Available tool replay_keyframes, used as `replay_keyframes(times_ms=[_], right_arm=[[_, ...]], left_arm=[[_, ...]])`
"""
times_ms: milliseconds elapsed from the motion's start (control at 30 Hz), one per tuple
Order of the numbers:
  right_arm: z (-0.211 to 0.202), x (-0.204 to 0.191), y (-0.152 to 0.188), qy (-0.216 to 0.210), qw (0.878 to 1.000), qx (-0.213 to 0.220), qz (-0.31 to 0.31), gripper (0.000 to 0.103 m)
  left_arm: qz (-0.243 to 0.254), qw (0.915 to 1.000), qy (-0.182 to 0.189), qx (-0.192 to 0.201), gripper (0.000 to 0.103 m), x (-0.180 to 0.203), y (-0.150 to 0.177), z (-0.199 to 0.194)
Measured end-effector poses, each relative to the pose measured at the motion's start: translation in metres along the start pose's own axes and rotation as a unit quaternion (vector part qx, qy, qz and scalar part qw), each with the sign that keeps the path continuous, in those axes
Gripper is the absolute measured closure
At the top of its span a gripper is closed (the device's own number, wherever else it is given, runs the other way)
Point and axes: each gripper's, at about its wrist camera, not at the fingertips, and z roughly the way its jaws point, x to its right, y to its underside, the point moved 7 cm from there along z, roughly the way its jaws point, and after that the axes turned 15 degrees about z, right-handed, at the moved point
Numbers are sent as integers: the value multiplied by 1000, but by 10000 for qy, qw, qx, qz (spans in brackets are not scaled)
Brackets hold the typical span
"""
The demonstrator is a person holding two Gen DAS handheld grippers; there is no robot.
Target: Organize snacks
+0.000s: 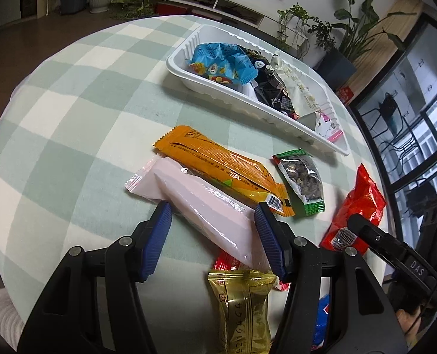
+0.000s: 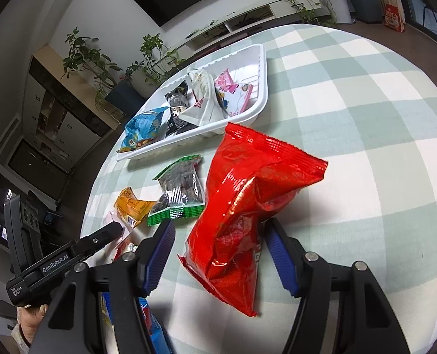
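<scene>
A white tray (image 1: 188, 79) at the back of the checked table holds several snack packs; it also shows in the right wrist view (image 2: 259, 100). My left gripper (image 1: 212, 215) is open, its fingers on either side of a long pink pack (image 1: 206, 206) lying on the cloth. An orange pack (image 1: 218, 162) and a green-edged nut pack (image 1: 302, 181) lie just beyond. My right gripper (image 2: 218, 236) is open around the lower part of a crumpled red bag (image 2: 248, 194), which rests on the table. A gold pack (image 1: 242, 303) lies under the left gripper.
The red bag (image 1: 357, 206) and the right gripper's body (image 1: 395, 253) sit at the right in the left wrist view. A blue pack (image 2: 150, 324) lies near the front edge. The left gripper's body (image 2: 70, 253) is close at the left. Potted plants and a TV stand are beyond the table.
</scene>
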Motion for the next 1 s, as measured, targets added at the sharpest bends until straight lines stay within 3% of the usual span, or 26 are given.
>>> replay_keyframes(times_ms=[200, 333, 633, 700, 1000], right_arm=[[1, -2, 0, 111, 9998, 18, -169, 37], [2, -4, 0, 203, 9993, 31, -312, 37], [5, -4, 0, 477, 9961, 139, -726, 52], [5, -2, -1, 541, 9954, 181, -764, 62], [-1, 2, -5, -120, 9996, 15, -259, 70]], left_arm=[[233, 9995, -227, 42, 66, -7, -4, 4], [303, 9993, -190, 57, 75, -14, -5, 4], [442, 9989, -96, 110, 78, -17, -3, 3], [428, 9990, -65, 116, 78, -17, -3, 2], [190, 9993, 222, 235, 84, -26, 2, -9]])
